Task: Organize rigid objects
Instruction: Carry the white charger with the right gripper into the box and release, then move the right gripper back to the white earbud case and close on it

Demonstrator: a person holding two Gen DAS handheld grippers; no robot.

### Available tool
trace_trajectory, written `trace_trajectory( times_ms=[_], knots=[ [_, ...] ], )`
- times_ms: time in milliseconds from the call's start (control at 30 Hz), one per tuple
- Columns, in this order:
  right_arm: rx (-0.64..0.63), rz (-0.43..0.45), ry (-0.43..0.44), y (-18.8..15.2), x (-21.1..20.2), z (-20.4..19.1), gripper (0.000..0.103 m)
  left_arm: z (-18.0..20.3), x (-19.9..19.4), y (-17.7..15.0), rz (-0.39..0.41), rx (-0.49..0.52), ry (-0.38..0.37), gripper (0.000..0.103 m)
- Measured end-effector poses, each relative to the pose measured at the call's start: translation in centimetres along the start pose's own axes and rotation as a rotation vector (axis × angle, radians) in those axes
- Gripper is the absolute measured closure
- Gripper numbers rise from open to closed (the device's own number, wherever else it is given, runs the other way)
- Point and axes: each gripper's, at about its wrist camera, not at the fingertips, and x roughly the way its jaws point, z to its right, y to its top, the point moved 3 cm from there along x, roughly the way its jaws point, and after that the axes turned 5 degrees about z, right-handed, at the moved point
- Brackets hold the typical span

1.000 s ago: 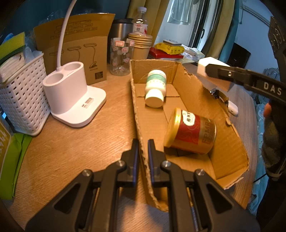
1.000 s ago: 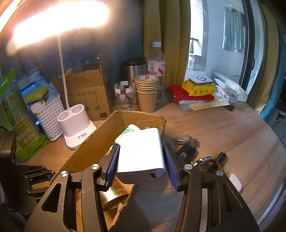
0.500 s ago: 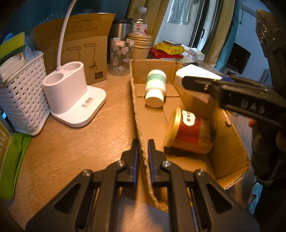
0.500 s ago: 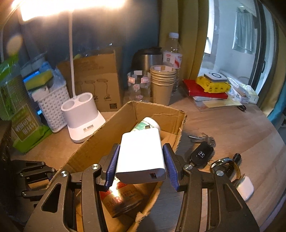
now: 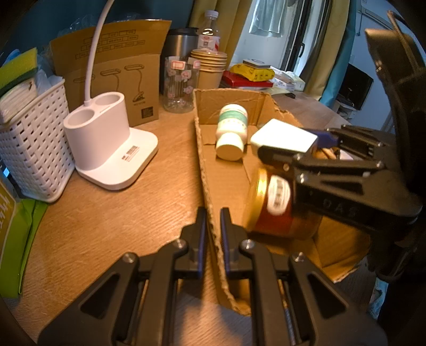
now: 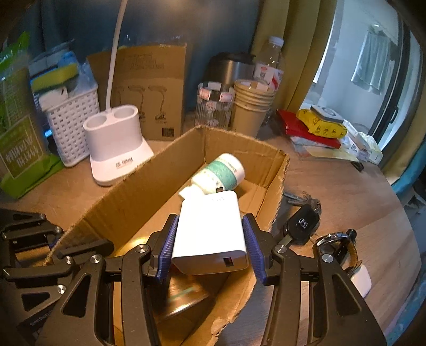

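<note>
A: Where is your right gripper (image 6: 210, 246)?

B: It clamps the white rectangular power bank (image 6: 210, 234) over the open brown cardboard box (image 5: 226, 170), above a red gold-lidded tin (image 5: 277, 207), seemingly clear of it.

A: And the left gripper (image 5: 211, 234)?

B: Its narrow fingers pinch the box's wall; a white bottle (image 5: 231, 131) lies inside.

wooden table (image 6: 346, 191) | dark blue wall (image 6: 213, 24) | yellow curtains (image 6: 293, 48) | daylit window (image 6: 367, 66)

Warm lamp glow on the wooden counter (image 5: 111, 218), cool daylight through the tall window (image 6: 372, 69) at right, dim dark-blue wall behind, strong fisheye bending and black corners, gold-lidded red tin (image 5: 271, 210) motion-blurred, black near gripper (image 5: 211, 234) soft.
</note>
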Motion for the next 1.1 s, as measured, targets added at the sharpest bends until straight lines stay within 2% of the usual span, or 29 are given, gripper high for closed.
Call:
trace_trajectory(
  times_ms=[600,867,1100],
  knots=[
    [-0.073,-0.047,0.006,-0.1,0.0,-1.2,0.051,-0.2,0.1,0.0,-0.002,0.001,-0.002,0.093],
    [-0.038,-0.017,0.016,0.2,-1.0,-0.6,0.038,-0.2,0.1,0.0,-0.002,0.001,-0.001,0.093],
    [0.018,0.008,0.021,0.6,-2.0,0.9,0.037,-0.3,0.1,0.0,0.0,0.006,0.004,0.093]
  ],
)
